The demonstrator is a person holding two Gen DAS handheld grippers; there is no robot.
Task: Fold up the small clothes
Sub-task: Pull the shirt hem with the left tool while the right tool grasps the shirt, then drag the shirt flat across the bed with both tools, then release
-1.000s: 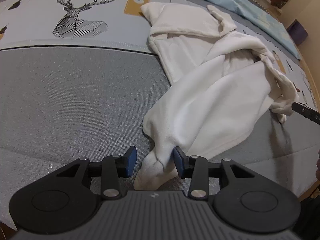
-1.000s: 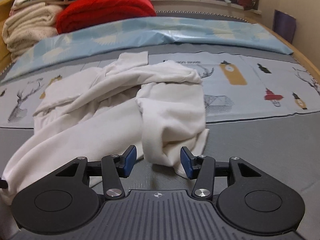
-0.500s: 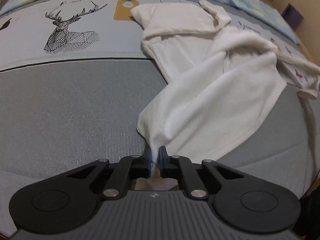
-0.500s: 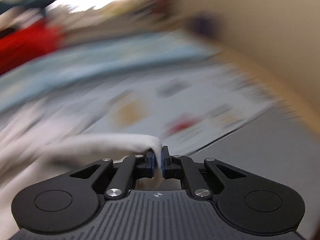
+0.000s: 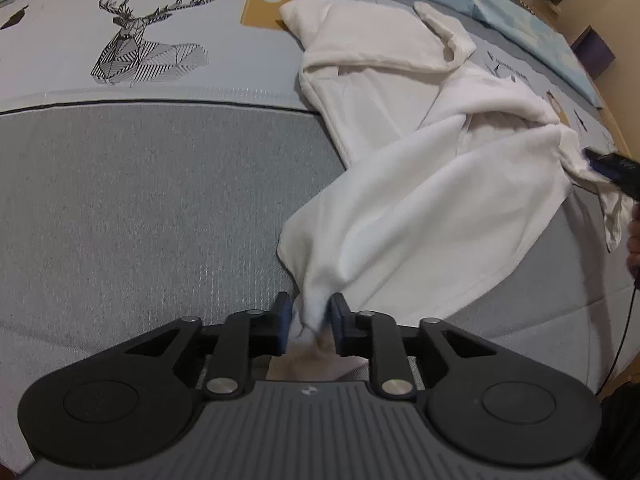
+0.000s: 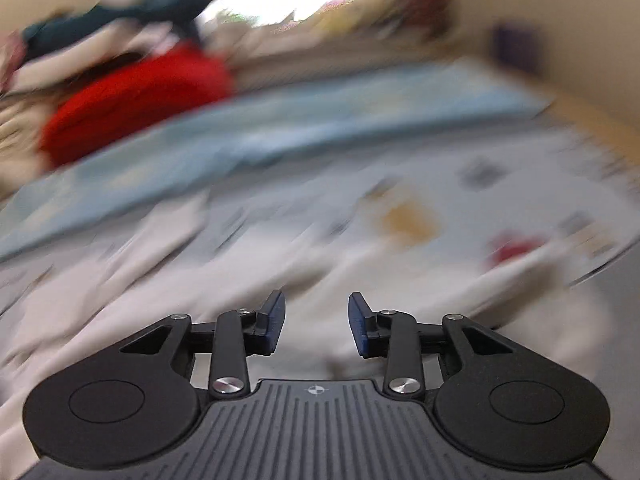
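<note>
A small white garment lies crumpled across the grey mattress and the printed sheet. In the left wrist view my left gripper has its jaws partly apart, with the garment's near corner lying between the blue pads. The right gripper's tip shows at the right edge, at the garment's far corner. In the right wrist view my right gripper is open and empty above the blurred white garment. That view is smeared by motion.
A printed sheet with a deer drawing covers the back of the bed. A light blue quilt and a red blanket lie beyond it. A wooden bed edge runs on the right.
Both grippers were shut on the garment half a second ago. Now the left jaws have parted around the corner and the right gripper has opened, let go and swung quickly.
</note>
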